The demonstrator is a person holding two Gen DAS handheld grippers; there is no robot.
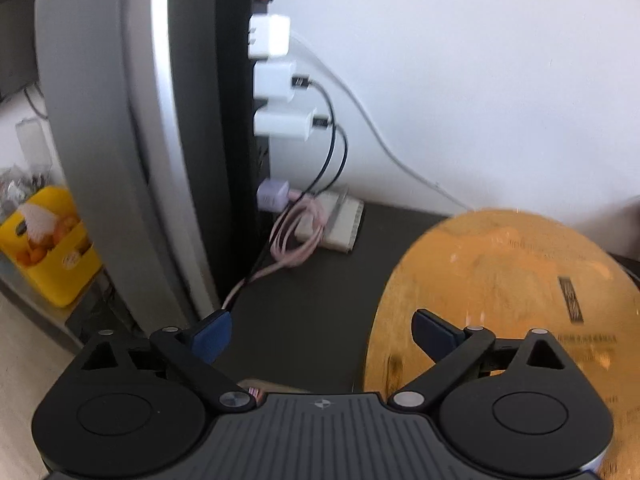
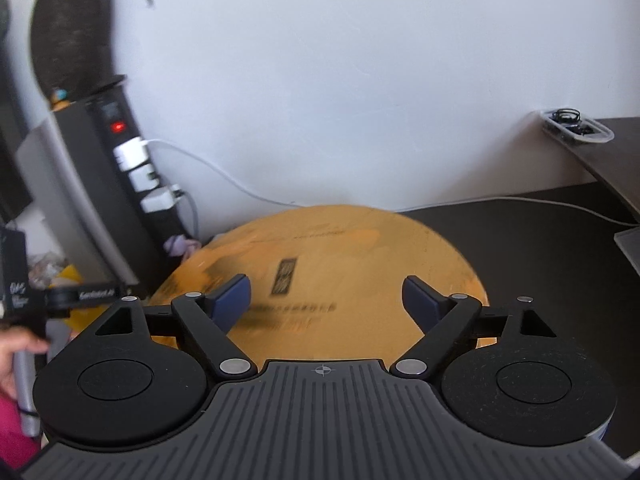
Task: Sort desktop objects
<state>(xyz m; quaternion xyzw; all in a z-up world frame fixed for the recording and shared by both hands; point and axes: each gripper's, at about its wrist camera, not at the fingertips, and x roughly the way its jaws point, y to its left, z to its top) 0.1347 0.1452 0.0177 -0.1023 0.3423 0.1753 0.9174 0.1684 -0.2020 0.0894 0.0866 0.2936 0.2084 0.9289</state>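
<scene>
A yellow bin (image 1: pixel 52 256) holding orange items sits at the far left of the left wrist view, below a tall curved silver panel (image 1: pixel 120 120) that fills that side of the frame. Just right of the panel, a black power strip (image 1: pixel 240 100) stands upright with a red switch at its top and several white chargers (image 1: pixel 276 76) plugged in down its face; black and white cables trail from them, and a pink cable (image 1: pixel 296 236) lies coiled at the strip's foot against a pale ridged block (image 1: pixel 344 224) on the dark desk (image 1: pixel 304 300). The left gripper (image 1: pixel 322 336) hangs over the desk with its blue-padded fingers spread wide and nothing between them. To its right lies a round orange-brown board (image 1: pixel 500 280) printed with dark text, flat on the desk near the white wall; the right finger overlaps its edge in the view, though whether it touches cannot be told. In the right wrist view, a hand (image 2: pixel 16 356) at the left edge grips a handle, and the same power strip (image 2: pixel 120 152) leans in behind it. The right gripper (image 2: pixel 326 300) is above the round board (image 2: pixel 360 248), fingers apart and empty. At far right, a clear tray (image 2: pixel 576 128) of small dark items rests on a raised desk section.
</scene>
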